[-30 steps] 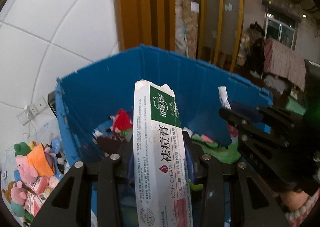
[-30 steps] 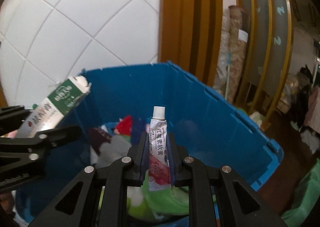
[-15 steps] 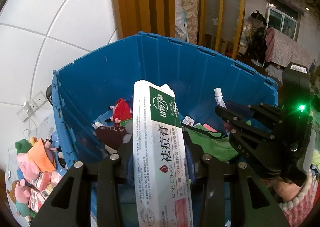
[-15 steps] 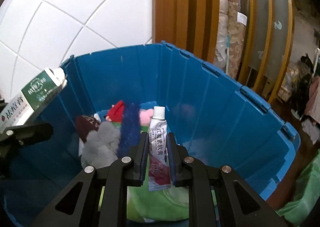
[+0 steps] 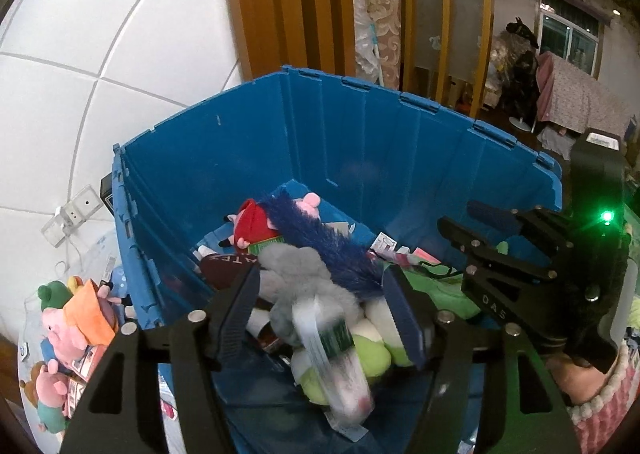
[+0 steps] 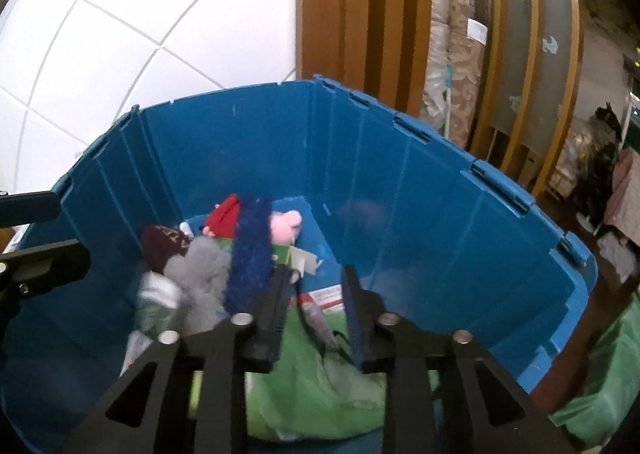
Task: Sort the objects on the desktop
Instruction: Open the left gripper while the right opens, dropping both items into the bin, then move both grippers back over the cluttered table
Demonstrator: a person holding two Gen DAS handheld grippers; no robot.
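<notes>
With both the left hand-held gripper (image 5: 320,310) and right hand-held gripper (image 6: 314,310) opening over the blue bin (image 5: 360,142), the blurred cream box (image 5: 332,350) drops low-centre onto plush toys (image 5: 304,274) and might bounce out.

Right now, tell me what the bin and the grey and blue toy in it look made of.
Bin: probably rigid moulded plastic, blue, slightly glossy, judging by its ribbed walls and soft sheen. Toy: apparently plush fabric, matte, with grey fluffy pile and a shaggier blue strip of long fibres.
</notes>
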